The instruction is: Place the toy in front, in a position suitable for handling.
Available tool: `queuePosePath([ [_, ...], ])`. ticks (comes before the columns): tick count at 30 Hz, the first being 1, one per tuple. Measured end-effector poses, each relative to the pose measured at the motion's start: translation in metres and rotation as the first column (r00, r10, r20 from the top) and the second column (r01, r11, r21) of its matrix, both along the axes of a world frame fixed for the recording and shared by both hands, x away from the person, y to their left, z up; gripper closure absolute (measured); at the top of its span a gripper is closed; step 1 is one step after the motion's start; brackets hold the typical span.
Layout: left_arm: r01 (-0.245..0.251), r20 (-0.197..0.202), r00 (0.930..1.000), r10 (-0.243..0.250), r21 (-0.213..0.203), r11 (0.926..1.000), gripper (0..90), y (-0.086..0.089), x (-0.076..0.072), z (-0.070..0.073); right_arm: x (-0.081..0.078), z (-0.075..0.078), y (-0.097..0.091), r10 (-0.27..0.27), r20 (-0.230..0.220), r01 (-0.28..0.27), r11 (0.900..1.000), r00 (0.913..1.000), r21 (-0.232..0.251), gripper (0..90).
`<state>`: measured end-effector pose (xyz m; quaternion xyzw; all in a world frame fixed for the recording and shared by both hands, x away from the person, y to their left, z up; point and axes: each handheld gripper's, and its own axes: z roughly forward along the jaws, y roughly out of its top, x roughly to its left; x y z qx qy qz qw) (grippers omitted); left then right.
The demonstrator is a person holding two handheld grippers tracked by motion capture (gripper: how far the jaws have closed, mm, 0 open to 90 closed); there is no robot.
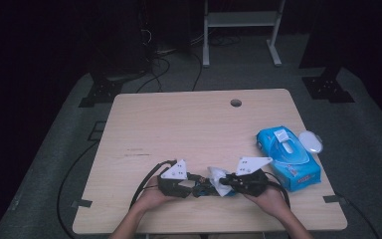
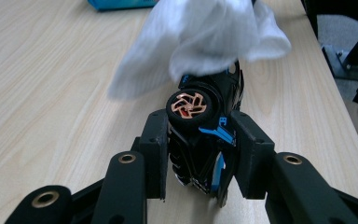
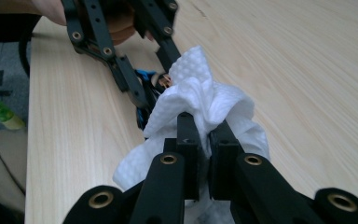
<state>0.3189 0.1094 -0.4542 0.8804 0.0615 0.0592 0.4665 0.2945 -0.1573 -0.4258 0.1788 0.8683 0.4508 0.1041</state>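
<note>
A black toy car [image 2: 204, 140] with blue trim and a copper-spoked wheel lies on its side between the jaws of my left gripper [image 2: 200, 154], which is shut on it. In the high view the car [image 1: 202, 188] sits low over the table's front middle, with the left gripper [image 1: 191, 188] at its left. A crumpled white wet wipe [image 3: 205, 105] is pinched by my right gripper [image 3: 204, 140], shut on it. The wipe [image 2: 200, 39] drapes over the car's far end. In the high view the wipe [image 1: 217, 180] lies between the two grippers, the right gripper [image 1: 227, 183] at its right.
A blue pack of wet wipes [image 1: 288, 157] lies at the table's right side, a white oval lid [image 1: 311, 141] beside it. A round cable hole [image 1: 236, 103] is near the far edge. A green bottle [image 3: 0, 112] stands on the floor off the table.
</note>
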Motion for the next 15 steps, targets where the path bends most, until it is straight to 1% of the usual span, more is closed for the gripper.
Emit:
queuePosePath([
  [1,0.001,0.002,1.0000,-0.001,0.001,1.0000,61.0,0.001,0.000,0.000,0.000,0.000,0.004,0.006,0.002,-0.006,0.9999,1.0000,-0.011,84.9],
  [3,-0.001,-0.003,1.0000,0.001,-0.003,1.0000,61.0,0.002,0.000,-0.001,0.001,0.000,0.003,0.007,0.001,-0.007,0.9998,1.0000,-0.016,84.9],
  [5,-0.001,-0.003,1.0000,0.001,-0.010,1.0000,61.0,0.003,0.000,-0.001,0.001,0.000,-0.001,-0.002,0.001,0.002,0.9999,1.0000,-0.017,84.9],
  [6,-0.004,-0.006,1.0000,0.004,-0.018,0.9998,60.9,0.003,-0.001,-0.002,0.002,0.000,-0.012,-0.027,-0.006,0.028,0.9996,0.9996,0.003,84.9],
  [7,-0.007,-0.009,0.9999,0.007,-0.024,0.9997,60.9,0.004,0.000,-0.003,0.002,0.000,-0.012,-0.027,-0.006,0.028,0.9996,0.9996,0.003,84.9],
  [8,-0.016,-0.028,0.9995,0.015,-0.043,0.9989,60.7,0.004,0.001,-0.005,0.003,0.000,-0.024,-0.057,-0.021,0.057,0.9982,0.9982,0.016,84.9],
  [9,-0.016,-0.028,0.9995,0.015,-0.043,0.9989,60.3,0.004,0.001,-0.005,0.003,0.000,-0.024,-0.057,-0.021,0.057,0.9982,0.9982,0.016,84.9],
  [10,-0.023,-0.038,0.9990,0.021,-0.050,0.9985,59.3,0.004,0.001,-0.005,0.002,-0.002,-0.032,-0.065,-0.037,0.066,0.9974,0.9972,0.030,84.7],
  [11,-0.034,-0.051,0.9982,0.031,-0.053,0.9980,59.3,0.004,0.001,-0.006,0.002,-0.002,-0.032,-0.065,-0.037,0.066,0.9974,0.9972,0.030,84.7],
  [12,-0.044,-0.067,0.9969,0.040,-0.049,0.9979,53.9,0.004,0.002,-0.007,0.002,-0.003,-0.033,-0.063,-0.041,0.064,0.9972,0.9972,0.037,84.7],
  [13,-0.054,-0.086,0.9951,0.048,-0.057,0.9969,49.9,0.003,0.002,-0.008,0.001,-0.004,-0.034,-0.056,-0.045,0.058,0.9974,0.9974,0.043,84.7],
  [14,-0.057,-0.101,0.9936,0.050,-0.066,0.9962,48.3,0.004,0.002,-0.009,0.000,-0.004,-0.034,-0.057,-0.043,0.059,0.9972,0.9974,0.046,84.7],
  [15,-0.066,-0.135,0.9895,0.052,-0.098,0.9930,45.5,0.005,0.003,-0.009,0.000,-0.005,-0.034,-0.057,-0.040,0.059,0.9972,0.9976,0.047,84.6],
])
